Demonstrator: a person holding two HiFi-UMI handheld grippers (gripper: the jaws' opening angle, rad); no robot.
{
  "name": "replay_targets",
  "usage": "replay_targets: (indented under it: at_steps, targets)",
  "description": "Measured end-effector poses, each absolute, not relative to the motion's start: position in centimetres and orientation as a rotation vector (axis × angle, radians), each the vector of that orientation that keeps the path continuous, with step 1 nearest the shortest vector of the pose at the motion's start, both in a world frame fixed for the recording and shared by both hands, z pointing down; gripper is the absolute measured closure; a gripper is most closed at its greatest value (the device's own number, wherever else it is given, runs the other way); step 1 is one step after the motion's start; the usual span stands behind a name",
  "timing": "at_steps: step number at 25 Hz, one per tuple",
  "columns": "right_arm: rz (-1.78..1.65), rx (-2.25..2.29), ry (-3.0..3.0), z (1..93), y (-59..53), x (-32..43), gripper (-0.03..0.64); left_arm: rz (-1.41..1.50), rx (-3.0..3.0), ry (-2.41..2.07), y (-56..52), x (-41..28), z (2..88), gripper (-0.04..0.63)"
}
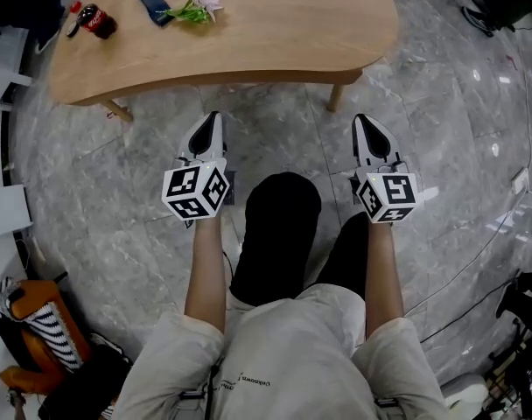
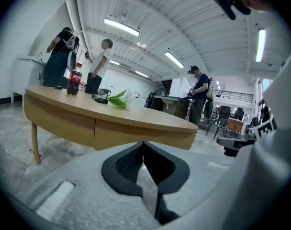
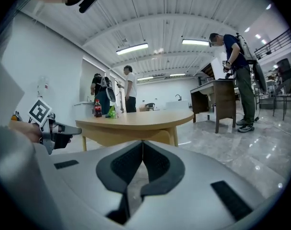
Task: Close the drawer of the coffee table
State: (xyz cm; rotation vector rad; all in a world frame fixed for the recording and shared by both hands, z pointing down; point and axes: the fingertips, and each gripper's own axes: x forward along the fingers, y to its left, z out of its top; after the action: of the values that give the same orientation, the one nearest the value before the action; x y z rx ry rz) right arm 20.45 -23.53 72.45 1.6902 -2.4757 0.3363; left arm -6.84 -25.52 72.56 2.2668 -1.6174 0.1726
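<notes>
Left gripper (image 1: 215, 117): jaws pressed together, tips meeting, nothing between them; confirmed in the left gripper view (image 2: 143, 143). Right gripper (image 1: 360, 119): same state, jaws together and empty, confirmed in the right gripper view (image 3: 142, 142). In the head view both sit at mid-frame, side by side but well apart. They point up the frame towards the table and are clear of it, over bare floor.

Drawer (image 2: 131, 134): sits in the apron under the near edge of the coffee table (image 1: 275, 24). In the left gripper view its front lies flush with the apron panel beside it, with one vertical seam visible left of centre. Neither gripper touches it.

The table fills the upper part of the head view, with a rounded light wood top and two legs showing under its near edge.

At the upper left of that top:
- Cola bottle (image 1: 97, 21), red label; stands upright in the left gripper view (image 2: 74, 79).
- Dark flat object (image 1: 152, 4), right of the bottle; type cannot be told.
- Pale flower with green leaves (image 1: 194, 7), touching or just beside the dark object.

Floor (image 1: 441, 129): grey marble-pattern tiles, glossy.

The person's bare forearms run down from the grippers, with dark trousers between them and a pale shirt at bottom centre.

Other people (image 2: 98, 66) stand beyond the table in both gripper views.
</notes>
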Motion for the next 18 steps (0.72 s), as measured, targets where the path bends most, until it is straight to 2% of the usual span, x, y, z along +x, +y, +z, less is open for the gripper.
replay_targets:
  at_steps: [7,11,18]
  targets:
    - [0.526,1.721,-2.383,67.9,-18.1,23.3,0.6,0.322,2.24,-1.547,-21.2,-4.6,64.1,0.584]
    - [0.62,1.703,-2.376,63.9,-14.2,23.0,0.6,0.434,2.258,-1.533,-17.0,-3.2,58.0,0.584]
    - [0.65,1.55,-2.428,53.7,-9.8,20.0,0.6,0.438,2.256,-1.54,-11.1,-2.6,48.0,0.584]
